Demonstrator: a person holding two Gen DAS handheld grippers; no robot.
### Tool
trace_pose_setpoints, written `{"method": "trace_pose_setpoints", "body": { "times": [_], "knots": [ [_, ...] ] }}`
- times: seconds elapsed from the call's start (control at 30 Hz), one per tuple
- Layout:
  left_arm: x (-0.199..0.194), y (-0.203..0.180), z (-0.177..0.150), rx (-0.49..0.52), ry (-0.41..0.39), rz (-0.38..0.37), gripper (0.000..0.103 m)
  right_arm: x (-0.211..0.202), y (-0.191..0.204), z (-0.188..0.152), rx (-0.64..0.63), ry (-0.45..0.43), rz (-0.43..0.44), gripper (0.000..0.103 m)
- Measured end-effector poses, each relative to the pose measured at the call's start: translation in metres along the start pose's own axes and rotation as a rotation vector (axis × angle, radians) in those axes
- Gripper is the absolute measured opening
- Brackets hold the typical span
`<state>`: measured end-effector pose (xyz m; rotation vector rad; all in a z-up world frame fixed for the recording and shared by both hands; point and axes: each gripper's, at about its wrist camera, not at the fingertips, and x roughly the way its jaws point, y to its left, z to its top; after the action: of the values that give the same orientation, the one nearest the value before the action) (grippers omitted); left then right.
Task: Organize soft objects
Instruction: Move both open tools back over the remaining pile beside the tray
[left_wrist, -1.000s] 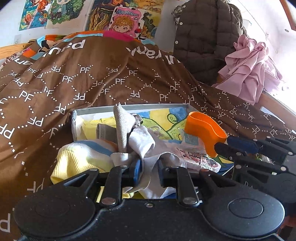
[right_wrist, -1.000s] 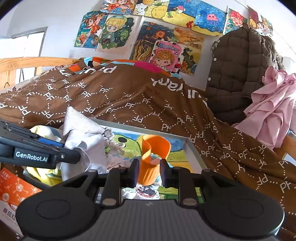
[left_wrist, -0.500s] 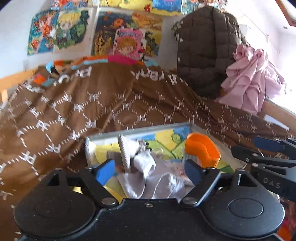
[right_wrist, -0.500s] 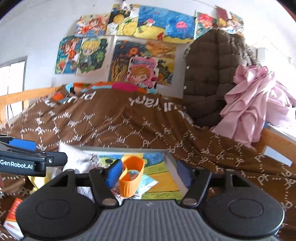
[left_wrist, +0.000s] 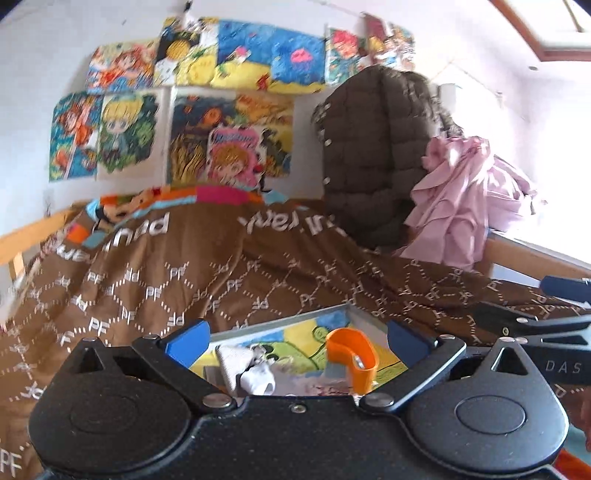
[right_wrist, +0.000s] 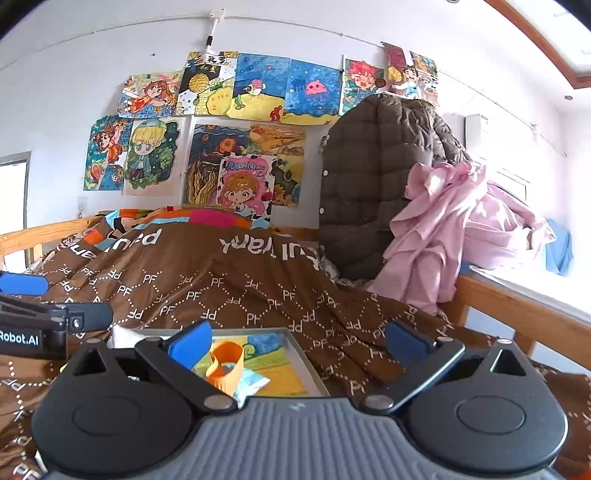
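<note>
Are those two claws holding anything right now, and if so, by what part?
Nothing is held. The left claw and the right claw are both opening wide with nothing between them; the orange cup and the white cloth lie free in the tray.

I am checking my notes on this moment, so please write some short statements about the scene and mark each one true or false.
1. The left tool grips a white cloth. False: its jaws are opening and nothing is between them.
2. The orange cup stands in the tray. True.
3. The right tool holds the orange cup. False: its jaws are opening and empty; the cup stands beyond them.
4. A pink garment hangs beside a brown padded jacket. True.
5. The white cloth lies in the tray. True.
</note>
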<state>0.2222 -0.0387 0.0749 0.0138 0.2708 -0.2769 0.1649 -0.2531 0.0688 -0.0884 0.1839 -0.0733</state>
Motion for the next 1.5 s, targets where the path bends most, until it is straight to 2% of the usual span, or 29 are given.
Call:
{"method": "trace_pose_setpoints", "body": {
  "times": [0.2, 0.33, 0.53, 0.8, 1.0, 1.27, 1.5],
  "knots": [
    [-0.026, -0.014, -0.002, 0.018, 0.013, -0.008, 0.102, -0.033, -0.010, -0.010, 0.004, 0.022, -0.026, 0.103],
    [-0.040, -0.026, -0.006, 0.056, 0.059, 0.039, 0.102, -0.054, -0.015, -0.016, 0.014, 0.021, -0.035, 0.103],
    [-0.069, -0.044, -0.014, 0.126, 0.070, 0.096, 0.102, -0.083, -0.017, -0.026, 0.011, 0.030, -0.030, 0.103],
    [-0.099, -0.053, -0.039, 0.144, 0.125, 0.112, 0.102, -0.110, -0.011, -0.045, -0.010, 0.106, -0.024, 0.103],
    [-0.112, -0.053, -0.061, 0.147, 0.176, 0.110, 0.102, -0.114, 0.003, -0.068, -0.078, 0.232, -0.034, 0.103],
    [-0.115, -0.059, -0.090, 0.148, 0.265, 0.079, 0.102, -0.099, 0.010, -0.079, -0.106, 0.320, -0.020, 0.103],
    [-0.103, -0.061, -0.108, 0.175, 0.334, 0.059, 0.102, -0.083, 0.007, -0.087, -0.078, 0.401, 0.014, 0.103]
  ]
}}
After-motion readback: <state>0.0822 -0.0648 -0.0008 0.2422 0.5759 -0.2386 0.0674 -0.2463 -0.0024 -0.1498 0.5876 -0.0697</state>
